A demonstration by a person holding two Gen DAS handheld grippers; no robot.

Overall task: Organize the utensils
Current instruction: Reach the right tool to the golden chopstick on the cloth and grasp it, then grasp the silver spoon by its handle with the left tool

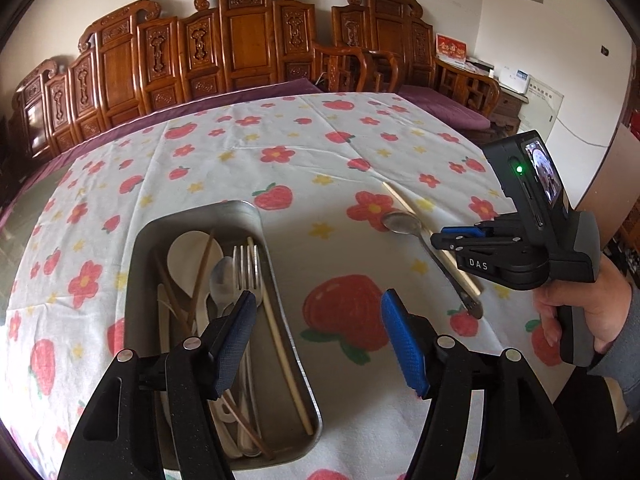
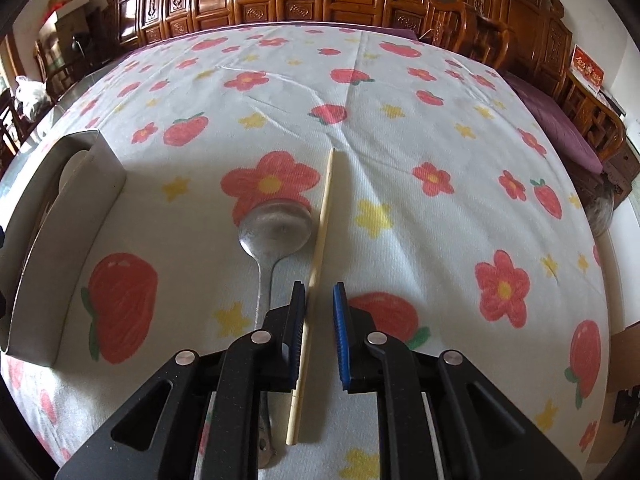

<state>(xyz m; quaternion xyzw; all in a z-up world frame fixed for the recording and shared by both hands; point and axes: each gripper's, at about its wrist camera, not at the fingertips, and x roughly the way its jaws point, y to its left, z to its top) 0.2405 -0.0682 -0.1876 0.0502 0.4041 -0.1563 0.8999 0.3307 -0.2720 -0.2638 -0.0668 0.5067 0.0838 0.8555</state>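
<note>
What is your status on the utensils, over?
Left gripper open above the tray. Right gripper astride the chopstick on the cloth, jaws narrow, not clamped. Metal spoon close alongside.

Carved wooden chairs line the wall behind — purple cushions on the seats, a red card on a side cabinet, flowered tablecloth spread wide.

Left gripper: tilting downward, its two blue-padded jaws standing wide apart.
Right gripper: pointing steeply downward, jaws sitting close together, leaving only a narrow gap between the pads.
Right hand: wrapping its fingers around the gripper's grey handle, a grey sleeve covering the wrist.
</note>
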